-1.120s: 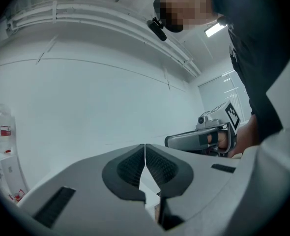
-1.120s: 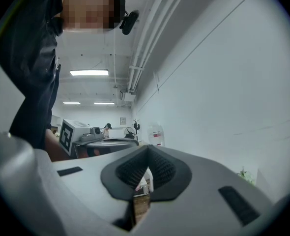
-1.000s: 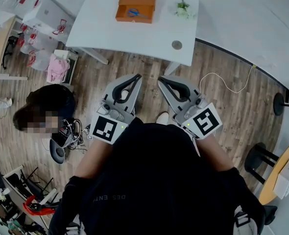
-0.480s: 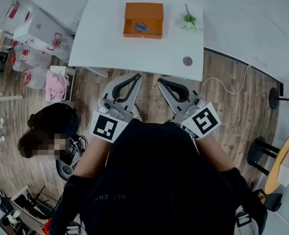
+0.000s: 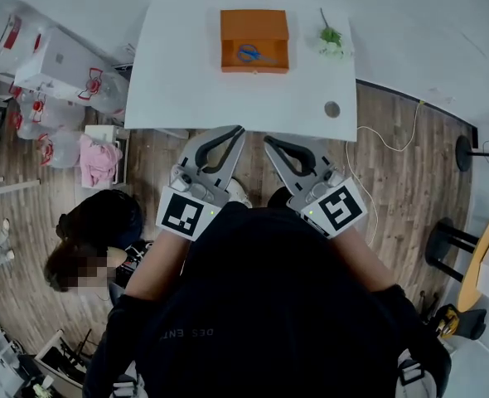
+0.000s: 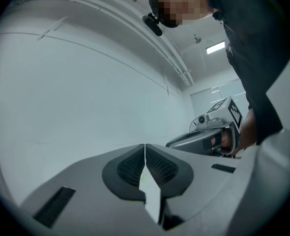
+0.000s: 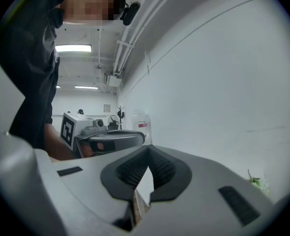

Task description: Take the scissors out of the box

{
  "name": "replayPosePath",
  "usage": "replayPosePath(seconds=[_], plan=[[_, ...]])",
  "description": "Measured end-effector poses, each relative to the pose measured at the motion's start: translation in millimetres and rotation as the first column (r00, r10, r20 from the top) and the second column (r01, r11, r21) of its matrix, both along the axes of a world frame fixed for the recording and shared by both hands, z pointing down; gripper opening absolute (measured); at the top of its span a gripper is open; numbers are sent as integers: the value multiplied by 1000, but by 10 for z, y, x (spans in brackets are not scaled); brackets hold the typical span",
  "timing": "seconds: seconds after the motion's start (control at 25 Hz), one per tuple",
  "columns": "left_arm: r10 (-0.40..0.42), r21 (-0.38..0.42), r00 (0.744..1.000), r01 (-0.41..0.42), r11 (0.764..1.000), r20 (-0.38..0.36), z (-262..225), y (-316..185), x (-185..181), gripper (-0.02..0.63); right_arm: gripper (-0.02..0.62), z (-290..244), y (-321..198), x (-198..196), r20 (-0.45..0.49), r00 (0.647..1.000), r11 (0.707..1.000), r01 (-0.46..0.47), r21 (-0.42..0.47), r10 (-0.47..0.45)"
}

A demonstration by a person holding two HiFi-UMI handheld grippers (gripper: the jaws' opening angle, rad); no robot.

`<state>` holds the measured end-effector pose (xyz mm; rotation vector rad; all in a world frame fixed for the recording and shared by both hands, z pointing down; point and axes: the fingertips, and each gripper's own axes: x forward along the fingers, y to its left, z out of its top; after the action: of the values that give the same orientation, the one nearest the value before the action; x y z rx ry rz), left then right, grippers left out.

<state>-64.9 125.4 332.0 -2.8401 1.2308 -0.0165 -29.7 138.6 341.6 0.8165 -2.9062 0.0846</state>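
Orange and open-topped, the box (image 5: 254, 21) sits on the white table (image 5: 186, 73) with the blue scissors (image 5: 251, 54) lying inside it. We hold our left gripper (image 5: 238, 131) and right gripper (image 5: 268, 140) side by side, well short of the box, each with its jaws pressed together on nothing.

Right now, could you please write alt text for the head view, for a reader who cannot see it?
An orange box with blue-handled scissors inside sits on a white table, a green sprig to its right. Nearer, above a wooden floor, a person holds the left gripper and right gripper close to the body, both shut and empty.
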Motion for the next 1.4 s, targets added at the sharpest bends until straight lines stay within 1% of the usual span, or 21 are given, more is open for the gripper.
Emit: replayPosePath(seconds=[0.16,0.36,0.64,0.8,0.96,1.16,1.28,1.32,1.4], plan=[[3,-13,1000,-3,1000,-1,57,-155,-69,21,-8,56,-196,-11,-11,1000,1000,-17,-3,17],[-10,-35,1000,10,999,-5,166,-453,-107,21,-6,173,-565,34,-7,999,999,-33,-32,32],[-47,-43,999,47,998,-4,197,-964,-54,20,-6,239,-1155,79,-8,1000,999,5,-37,-5],[-67,-37,998,67,997,0,190,-1323,37,20,-6,281,-1548,189,-17,1000,999,21,-42,-22],[-97,-57,995,96,994,-2,246,-1621,138,21,4,422,-1878,300,-57,997,995,44,-89,-49],[-123,-60,992,123,991,11,314,-1931,227,21,6,610,-2212,410,-80,993,989,73,-132,-84],[-127,-53,992,128,990,17,348,-2055,215,20,17,825,-2396,371,-119,988,983,76,-167,-97],[-130,-56,991,130,990,21,380,-2099,195,20,29,916,-2455,349,-137,986,981,71,-180,-96],[-131,-65,991,133,989,27,456,-2196,152,20,32,1085,-2559,312,-170,981,978,55,-199,-90]])
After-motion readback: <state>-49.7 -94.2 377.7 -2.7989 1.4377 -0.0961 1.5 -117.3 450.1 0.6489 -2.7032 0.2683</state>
